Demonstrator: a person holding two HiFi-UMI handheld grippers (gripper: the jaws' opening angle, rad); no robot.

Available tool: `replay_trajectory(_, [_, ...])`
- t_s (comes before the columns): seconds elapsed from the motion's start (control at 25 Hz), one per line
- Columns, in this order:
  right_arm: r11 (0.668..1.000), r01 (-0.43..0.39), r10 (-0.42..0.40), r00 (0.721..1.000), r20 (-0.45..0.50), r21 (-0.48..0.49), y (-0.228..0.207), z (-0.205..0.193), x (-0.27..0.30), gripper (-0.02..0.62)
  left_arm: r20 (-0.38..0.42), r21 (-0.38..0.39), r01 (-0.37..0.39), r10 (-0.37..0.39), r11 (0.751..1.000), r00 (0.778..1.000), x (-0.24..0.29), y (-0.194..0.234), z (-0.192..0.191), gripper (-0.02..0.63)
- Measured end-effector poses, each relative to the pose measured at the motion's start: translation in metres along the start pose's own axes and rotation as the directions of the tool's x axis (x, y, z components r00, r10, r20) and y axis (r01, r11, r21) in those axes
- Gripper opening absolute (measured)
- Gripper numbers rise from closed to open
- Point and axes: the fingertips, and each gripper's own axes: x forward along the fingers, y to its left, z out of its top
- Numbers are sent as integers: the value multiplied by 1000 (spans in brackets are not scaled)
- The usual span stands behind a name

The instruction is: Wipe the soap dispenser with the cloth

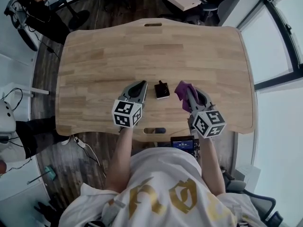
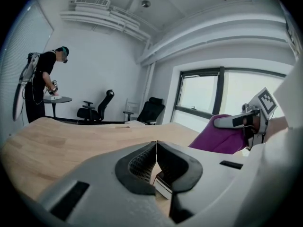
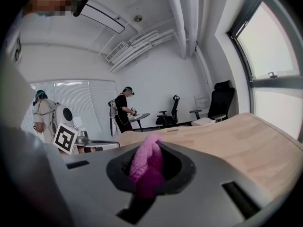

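A small black soap dispenser (image 1: 162, 90) lies on the wooden table (image 1: 104, 56) near its front edge, between my two grippers. My left gripper (image 1: 142, 84) is just left of it, shut with nothing in it; in the left gripper view its jaws (image 2: 155, 145) meet and part of the dispenser (image 2: 163, 186) shows below them. My right gripper (image 1: 188, 91) is just right of the dispenser, shut on a purple cloth (image 1: 181, 90). The cloth (image 3: 147, 164) bunches up between the right jaws, and it (image 2: 222, 138) hangs from the right gripper (image 2: 246, 121) in the left gripper view.
The table's front edge has a slot (image 1: 155, 130), and a small screen (image 1: 182, 143) sits below it. Office chairs (image 2: 94, 110) and a person at a round side table (image 2: 45, 84) are beyond the far end. Windows (image 1: 279, 41) run along the right.
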Motion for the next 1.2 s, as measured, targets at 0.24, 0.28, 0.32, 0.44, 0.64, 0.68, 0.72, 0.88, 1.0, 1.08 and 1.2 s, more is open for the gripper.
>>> replay_trajectory(0.24, [1000,-1,2,999,-32,15,-7,-10,8,23,-45,-2,11,-11,1000,999,12,2,-17,9])
replay_trajectory(0.28, [1000,-1,2,999,-37,18,-8,-11,9,23,-57,-5,16,-16,1000,998,14,2,-21,9])
replay_trajectory(0.32, [1000,0,1,999,-42,21,-9,-13,11,23,-69,-12,20,-21,1000,997,15,2,-26,9])
replay_trajectory(0.44, [1000,1,1,998,-60,29,-13,-19,15,23,-95,-40,27,-31,999,995,20,3,-38,11])
replay_trajectory(0.64, [999,-8,12,995,-95,45,-17,-33,24,23,-143,-61,39,-48,997,989,26,5,-57,11])
replay_trajectory(0.68, [999,-11,16,995,-100,50,-17,-35,26,25,-155,-63,43,-52,997,986,26,5,-61,11])
replay_trajectory(0.72, [998,-16,22,994,-104,55,-16,-37,27,23,-166,-63,45,-55,997,985,27,5,-65,11])
replay_trajectory(0.88, [998,-33,40,991,-124,57,-13,-42,33,25,-190,-79,63,-77,995,979,27,5,-76,18])
replay_trajectory(1.0, [998,-38,46,989,-138,59,-13,-45,36,24,-205,-115,96,-119,989,972,28,1,-84,84])
replay_trajectory(1.08, [997,-42,52,988,-144,66,-14,-48,39,25,-214,-137,114,-142,984,966,30,-1,-90,115])
replay_trajectory(1.2, [996,-50,61,986,-156,74,-13,-53,42,25,-214,-134,148,-174,980,961,31,-5,-94,134])
